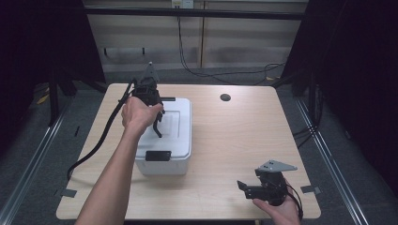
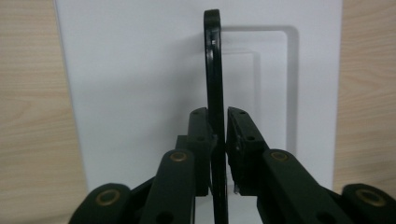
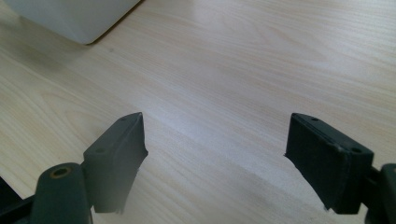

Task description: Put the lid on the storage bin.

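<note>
The left hand-held gripper [image 1: 158,123] is black, with a grey three-cornered plate [image 1: 150,71] on top and a thick black cable [image 1: 101,138] trailing from it. Its jaw arms are black bars with round brass rivets [image 2: 108,196] and small screws. The right hand-held gripper [image 1: 244,187] is black too, with the same kind of grey plate [image 1: 276,166]. Both forearms are bare, with no sleeves.

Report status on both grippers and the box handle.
Left gripper clamped on black handle above white box. Right gripper open over bare table. Nothing obstructing.
</note>
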Demonstrator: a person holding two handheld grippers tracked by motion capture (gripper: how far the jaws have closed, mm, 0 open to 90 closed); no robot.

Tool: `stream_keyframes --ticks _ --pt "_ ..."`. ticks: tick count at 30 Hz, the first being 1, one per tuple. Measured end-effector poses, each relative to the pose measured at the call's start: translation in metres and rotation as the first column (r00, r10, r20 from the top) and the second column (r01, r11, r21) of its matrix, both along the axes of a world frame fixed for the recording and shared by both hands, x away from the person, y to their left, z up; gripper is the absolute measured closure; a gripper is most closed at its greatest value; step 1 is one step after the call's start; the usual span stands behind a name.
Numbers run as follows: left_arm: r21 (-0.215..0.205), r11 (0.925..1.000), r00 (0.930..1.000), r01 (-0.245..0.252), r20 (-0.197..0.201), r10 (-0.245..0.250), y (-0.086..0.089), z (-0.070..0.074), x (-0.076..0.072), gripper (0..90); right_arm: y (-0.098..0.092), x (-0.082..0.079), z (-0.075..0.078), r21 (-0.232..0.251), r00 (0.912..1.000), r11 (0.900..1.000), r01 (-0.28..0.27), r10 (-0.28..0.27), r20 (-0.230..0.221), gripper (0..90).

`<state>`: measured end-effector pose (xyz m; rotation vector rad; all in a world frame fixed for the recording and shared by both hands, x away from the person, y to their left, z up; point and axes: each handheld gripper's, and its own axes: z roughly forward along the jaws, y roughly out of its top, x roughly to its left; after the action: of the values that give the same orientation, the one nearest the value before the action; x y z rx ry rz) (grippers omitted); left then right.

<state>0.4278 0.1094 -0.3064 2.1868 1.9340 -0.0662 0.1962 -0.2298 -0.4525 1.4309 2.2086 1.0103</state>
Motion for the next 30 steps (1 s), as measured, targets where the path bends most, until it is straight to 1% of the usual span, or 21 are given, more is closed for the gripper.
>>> stream_keyframes --ticks 1,3,5,6,7,12,14,15,16,17,18,21,22,23,24,26,27,28,29,30 --pt "0.004 1.0 0.9999 -0.008 0.008 0.008 0.001 0.0 0.0 80.2 0.0 0.0 0.0 0.0 1.0 1.0 0.0 0.0 0.0 19.4" --pt "0.001 1.0 0.9999 0.009 0.009 -0.009 0.002 0.001 0.001 78.7 0.0 0.0 0.0 0.0 1.0 1.0 -0.001 0.001 -0.001 19.3" --pt "0.001 0.9998 0.9997 0.022 0.004 -0.022 0.003 0.002 0.002 73.5 0.0 0.0 0.0 0.0 1.0 1.0 -0.003 0.003 0.0 19.3" --pt "0.001 0.9998 0.9997 0.018 0.015 -0.018 0.003 0.002 0.002 72.2 0.0 0.0 0.0 0.0 1.0 1.0 -0.004 0.004 -0.001 19.3" --pt "0.004 0.9997 0.9996 0.025 0.013 -0.025 0.004 0.002 0.002 70.3 0.0 0.0 0.0 0.0 1.0 1.0 -0.003 0.003 -0.001 19.3" --pt "0.003 0.9991 0.9989 0.042 0.018 -0.042 0.004 0.001 0.003 56.1 0.0 0.0 0.0 0.001 1.0 1.0 -0.003 0.003 -0.001 19.3" --pt "0.031 0.9981 0.9984 0.053 0.019 -0.053 0.002 0.0 0.003 56.0 0.0 0.0 0.0 0.0 1.0 1.0 -0.002 0.002 -0.001 19.3" --pt "0.027 0.9975 0.9977 0.065 0.014 -0.066 0.002 0.0 0.004 53.9 0.0 0.0 0.0 -0.001 1.0 1.0 -0.003 0.003 -0.001 19.2" --pt "0.021 0.9973 0.9974 0.07 0.017 -0.071 0.003 -0.001 0.004 50.1 0.0 0.0 0.0 -0.001 1.0 1.0 -0.003 0.003 -0.001 19.2" --pt "0.017 0.9962 0.9962 0.085 0.017 -0.086 0.004 -0.001 0.005 46.1 0.0 0.0 0.0 -0.001 1.0 1.0 -0.003 0.003 0.0 19.2" --pt "0.013 0.9961 0.9957 0.087 0.03 -0.087 0.004 -0.001 0.005 43.0 0.0 0.0 0.0 0.0 1.0 1.0 -0.002 0.002 -0.001 19.2" --pt "-0.009 0.9928 0.9923 0.119 0.035 -0.119 0.006 0.002 0.005 34.8 0.0 0.0 0.0 -0.001 1.0 1.0 -0.002 0.002 -0.003 19.2" --pt "-0.015 0.992 0.9914 0.126 0.038 -0.125 0.006 0.003 0.005 34.3 0.0 0.0 0.0 -0.002 1.0 1.0 -0.002 0.002 -0.002 19.2" --pt "-0.028 0.9893 0.9889 0.143 0.045 -0.142 0.007 0.004 0.005 34.1 0.0 0.0 0.0 -0.002 1.0 1.0 -0.002 0.002 -0.002 19.1" --pt "-0.041 0.9873 0.9874 0.153 0.047 -0.151 0.009 0.006 0.005 31.7 0.0 0.0 0.0 -0.002 1.0 1.0 -0.002 0.002 -0.002 19.1" --pt "-0.051 0.985 0.9842 0.165 0.074 -0.161 0.012 0.008 0.004 28.0 0.0 0.0 0.0 -0.002 1.0 1.0 -0.002 0.002 -0.002 19.2" --pt "-0.057 0.9824 0.9816 0.178 0.081 -0.173 0.014 0.009 0.004 26.6 0.0 0.0 0.0 -0.002 1.0 1.0 -0.002 0.002 -0.002 19.2" --pt "-0.06 0.9799 0.9789 0.19 0.087 -0.185 0.016 0.01 0.004 21.2 0.0 0.001 0.0 -0.001 1.0 1.0 -0.001 0.001 -0.003 19.2" --pt "-0.063 0.9767 0.9758 0.205 0.091 -0.199 0.017 0.01 0.003 21.2 0.0 0.001 0.0 -0.001 1.0 1.0 -0.001 0.001 -0.003 19.2" --pt "-0.088 0.9737 0.9743 0.21 0.101 -0.201 0.019 0.011 0.003 19.2 0.0 0.001 0.0 -0.001 1.0 1.0 -0.001 0.001 -0.004 19.1"
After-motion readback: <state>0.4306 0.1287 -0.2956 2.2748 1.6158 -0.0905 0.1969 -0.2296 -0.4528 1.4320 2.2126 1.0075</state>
